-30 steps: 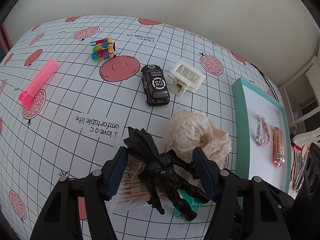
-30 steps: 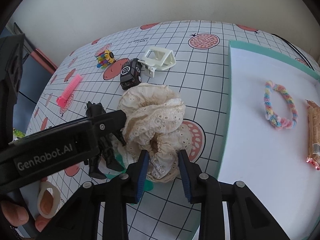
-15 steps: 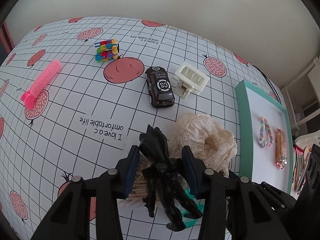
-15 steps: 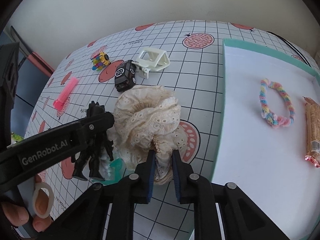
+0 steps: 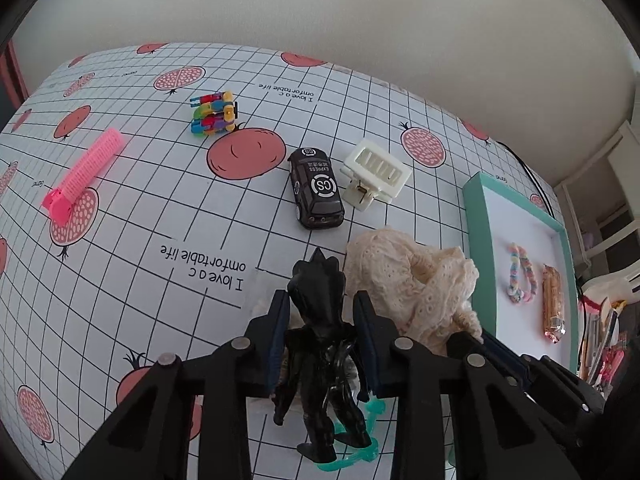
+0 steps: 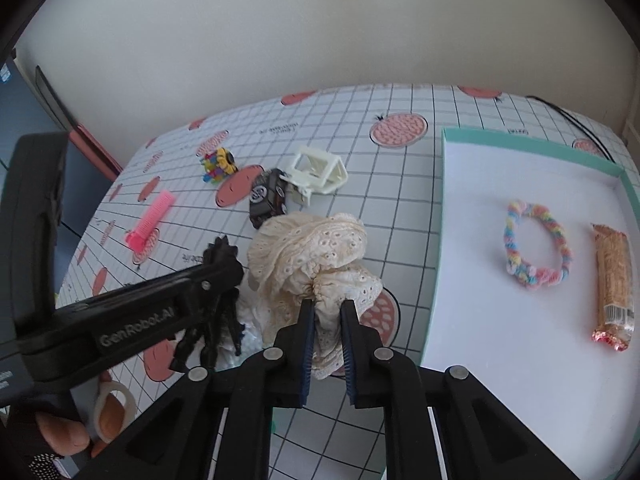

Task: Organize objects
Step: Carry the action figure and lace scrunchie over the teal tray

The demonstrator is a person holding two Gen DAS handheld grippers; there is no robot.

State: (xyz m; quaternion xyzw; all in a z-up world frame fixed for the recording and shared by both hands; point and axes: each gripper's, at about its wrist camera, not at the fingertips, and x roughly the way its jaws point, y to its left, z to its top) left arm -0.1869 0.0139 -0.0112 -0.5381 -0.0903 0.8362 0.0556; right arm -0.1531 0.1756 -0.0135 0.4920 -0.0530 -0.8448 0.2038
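A plain pale wall rises behind my table (image 5: pixel 132 216), which is covered by a white grid-patterned cloth printed with red fruit and lines of text. My left tool (image 5: pixel 320 320) is closed on a black spiky figurine (image 5: pixel 320 332), its two blue-padded fingers pressed against the figure's flanks; the legs hang below over a teal item that I cannot identify. My right tool (image 6: pixel 326 320) is nearly closed, pinching a fold of the cream lace scrunchie (image 6: pixel 308 256), which bulges forward from between the fingers, just beside the figurine. Farther back on the table lie a black toy car (image 5: pixel 316 188) marked "CS", touching or almost touching a white hair claw (image 5: pixel 376 174), a multicoloured block toy (image 5: pixel 212 114) behind them, and a pink comb-like clip (image 5: pixel 84 172) well apart to the left. On the right stands a teal-rimmed tray (image 6: pixel 436 240) with a white floor; it holds a pastel braided hair tie (image 6: pixel 536 246) and a wrapped snack bar (image 6: pixel 612 284), near each other but apart.
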